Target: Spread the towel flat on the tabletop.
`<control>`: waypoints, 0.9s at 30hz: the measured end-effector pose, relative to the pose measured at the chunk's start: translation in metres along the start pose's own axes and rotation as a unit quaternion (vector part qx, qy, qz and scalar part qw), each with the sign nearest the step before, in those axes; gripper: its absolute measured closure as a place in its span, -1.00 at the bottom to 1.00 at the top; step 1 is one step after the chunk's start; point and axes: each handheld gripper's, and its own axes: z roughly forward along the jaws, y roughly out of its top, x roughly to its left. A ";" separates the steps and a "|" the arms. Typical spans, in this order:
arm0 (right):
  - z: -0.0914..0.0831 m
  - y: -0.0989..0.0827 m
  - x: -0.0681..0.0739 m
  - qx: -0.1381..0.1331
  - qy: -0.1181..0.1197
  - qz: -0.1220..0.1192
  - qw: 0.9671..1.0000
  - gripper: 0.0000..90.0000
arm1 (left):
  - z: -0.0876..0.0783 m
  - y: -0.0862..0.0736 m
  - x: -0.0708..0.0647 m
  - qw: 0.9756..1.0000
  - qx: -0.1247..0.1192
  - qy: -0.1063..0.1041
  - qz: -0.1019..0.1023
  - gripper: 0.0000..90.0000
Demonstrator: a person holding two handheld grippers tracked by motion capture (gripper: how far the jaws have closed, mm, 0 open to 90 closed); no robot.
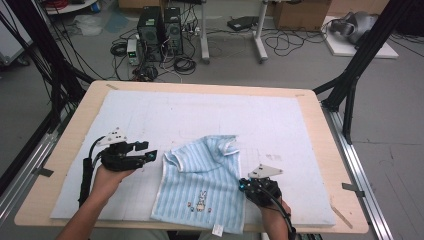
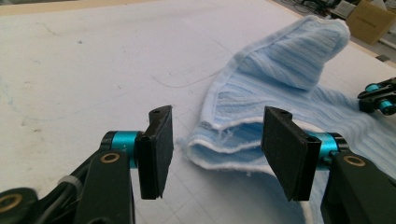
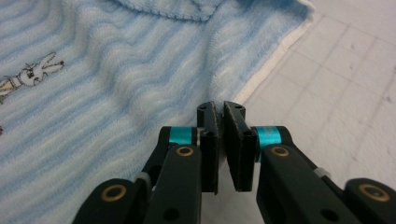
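Observation:
A light-blue striped towel (image 1: 202, 187) with white trim and a small embroidered rabbit (image 1: 199, 204) lies rumpled on the mat near the table's front edge; its upper part is folded over on itself. My left gripper (image 1: 149, 156) hovers just left of the towel, open, jaws aimed at the towel's layered corner (image 2: 233, 135) with nothing between them. My right gripper (image 1: 243, 186) sits at the towel's right hem (image 3: 275, 58). Its jaws stand almost together with only a sliver between them (image 3: 219, 107), and no cloth is caught in them. The right gripper's tips (image 2: 378, 95) also appear beyond the towel in the left gripper view.
A pale blue gridded mat (image 1: 190, 115) covers the wooden table (image 1: 75, 135). A label tag (image 1: 217, 230) hangs from the towel over the front edge. Computer towers (image 1: 160, 32), cables and black frame legs (image 1: 360, 55) stand on the floor behind the table.

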 end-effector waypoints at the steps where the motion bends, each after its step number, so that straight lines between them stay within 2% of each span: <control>1: -0.002 -0.001 -0.002 -0.005 0.005 0.007 1.000 0.46 | 0.003 0.002 0.000 1.000 -0.001 -0.003 -0.001 -0.02; 3: -0.007 -0.003 -0.007 -0.024 0.013 0.024 0.999 0.19 | 0.011 0.006 0.000 1.000 0.000 -0.009 0.000 -0.01; 4: -0.009 -0.003 -0.009 -0.034 0.007 0.030 0.999 0.04 | 0.016 0.008 -0.001 1.000 0.000 -0.008 0.001 -0.01; 6: -0.012 -0.004 -0.014 -0.046 0.007 0.050 0.998 -0.11 | 0.025 0.013 -0.001 1.000 0.008 -0.012 0.007 -0.01; 10: -0.015 -0.003 -0.019 -0.064 0.002 0.060 0.996 -0.31 | 0.046 0.018 0.000 0.999 0.030 -0.016 0.017 -0.01; 16: -0.014 -0.002 -0.023 -0.069 0.003 0.064 0.996 -0.33 | 0.076 0.016 -0.002 0.997 0.070 -0.021 0.024 0.00; 17: -0.014 -0.001 -0.024 -0.069 0.005 0.064 0.996 -0.33 | 0.080 0.016 -0.002 0.996 0.084 -0.021 0.030 0.04; 21: -0.015 0.000 -0.024 -0.071 0.007 0.063 0.995 -0.33 | 0.090 0.014 -0.005 0.994 0.102 -0.015 0.033 0.13; 25: -0.016 0.000 -0.025 -0.074 0.010 0.061 0.995 -0.33 | 0.098 0.008 -0.004 0.990 0.136 -0.008 0.037 0.26; 27: -0.017 -0.001 -0.025 -0.074 0.011 0.065 0.995 -0.32 | 0.100 0.006 -0.004 0.988 0.145 -0.013 0.050 0.40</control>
